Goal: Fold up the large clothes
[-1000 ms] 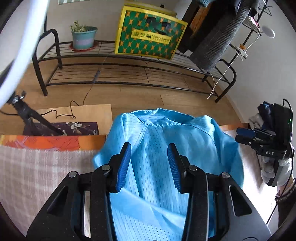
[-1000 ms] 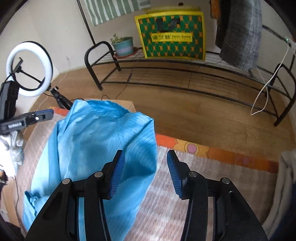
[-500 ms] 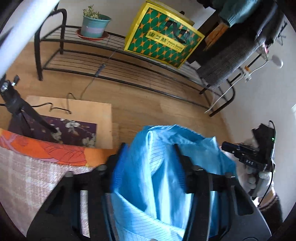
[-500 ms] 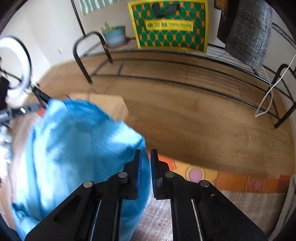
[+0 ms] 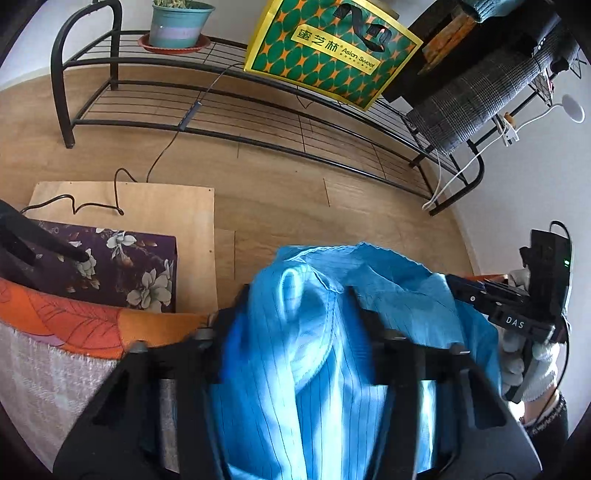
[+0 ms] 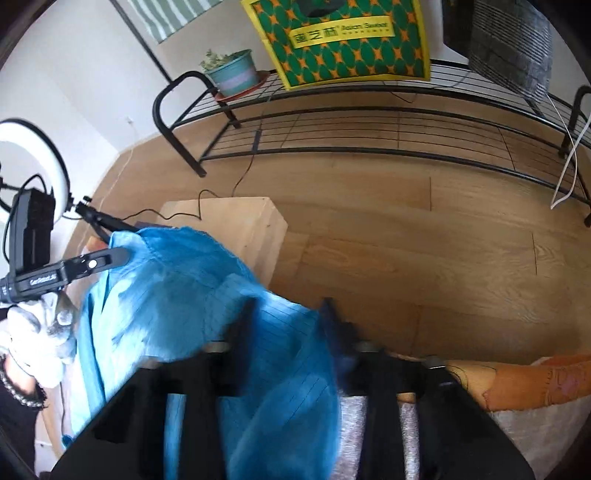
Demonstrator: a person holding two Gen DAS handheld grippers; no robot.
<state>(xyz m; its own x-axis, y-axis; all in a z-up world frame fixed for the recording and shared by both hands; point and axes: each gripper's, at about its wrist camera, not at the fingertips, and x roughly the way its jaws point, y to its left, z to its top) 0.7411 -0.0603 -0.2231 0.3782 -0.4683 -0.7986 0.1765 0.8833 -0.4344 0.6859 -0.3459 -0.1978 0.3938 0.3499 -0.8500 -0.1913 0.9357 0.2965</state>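
Lower centre of both wrist views: one blue garment (image 5: 325,354), bunched and draped over each claw. Left claw (image 5: 295,306) is closing with blue cloth filling the gap between its fingers; the pads are blurred and buried, so can't tell if they press yet. Right claw (image 6: 286,314) is also closing, cloth lying between and over its fingers, grip equally unclear. Each claw also shows in the other's view: right claw at right edge, left claw at left edge, both in a white-gloved hand (image 5: 532,365) and at the garment's edge.

Surroundings: one pale woven cover (image 5: 48,384) with an orange border under the garment, bottom of frame. One plywood board (image 5: 184,210) on the wood floor, middle left, a black cable snaking over it, one dark floral box (image 5: 122,266) just beside. One black wire rack (image 5: 258,114) along the upper frame carrying one potted plant (image 5: 177,22), one green-and-yellow bag (image 5: 332,48), one grey checked cloth (image 5: 484,99). One ring light (image 6: 40,158) on a stand, left edge of right view.
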